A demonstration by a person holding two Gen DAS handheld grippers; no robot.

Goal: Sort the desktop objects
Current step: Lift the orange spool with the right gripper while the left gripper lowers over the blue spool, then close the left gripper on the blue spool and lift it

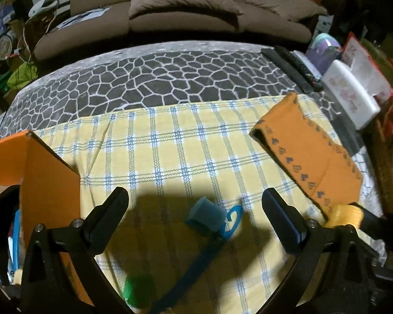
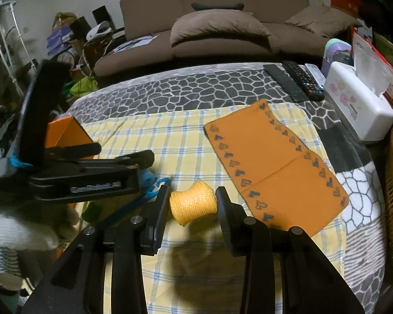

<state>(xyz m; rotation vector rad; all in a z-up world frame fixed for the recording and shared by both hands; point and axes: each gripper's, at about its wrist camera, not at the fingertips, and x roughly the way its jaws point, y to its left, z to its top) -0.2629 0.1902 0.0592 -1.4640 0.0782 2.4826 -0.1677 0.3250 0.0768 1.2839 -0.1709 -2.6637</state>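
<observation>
My left gripper [image 1: 195, 209] is open and empty above a blue sponge-headed brush [image 1: 205, 217] that lies on the yellow checked cloth [image 1: 170, 144]; a green object [image 1: 137, 289] lies near its handle end. My right gripper [image 2: 192, 204] is shut on a yellow mesh sponge [image 2: 193, 205], squeezed between the jaws and held above the cloth. That sponge also shows in the left wrist view [image 1: 346, 216]. In the right wrist view the left gripper [image 2: 149, 157] shows at the left, over the blue brush [image 2: 149, 188].
An orange box [image 1: 50, 172] with items inside stands at the left. An orange fabric case [image 2: 272, 167] lies at the right. Remote controls [image 2: 298, 81] and a white tissue box [image 2: 358, 104] sit at the far right. A brown sofa [image 2: 217, 26] stands behind the table.
</observation>
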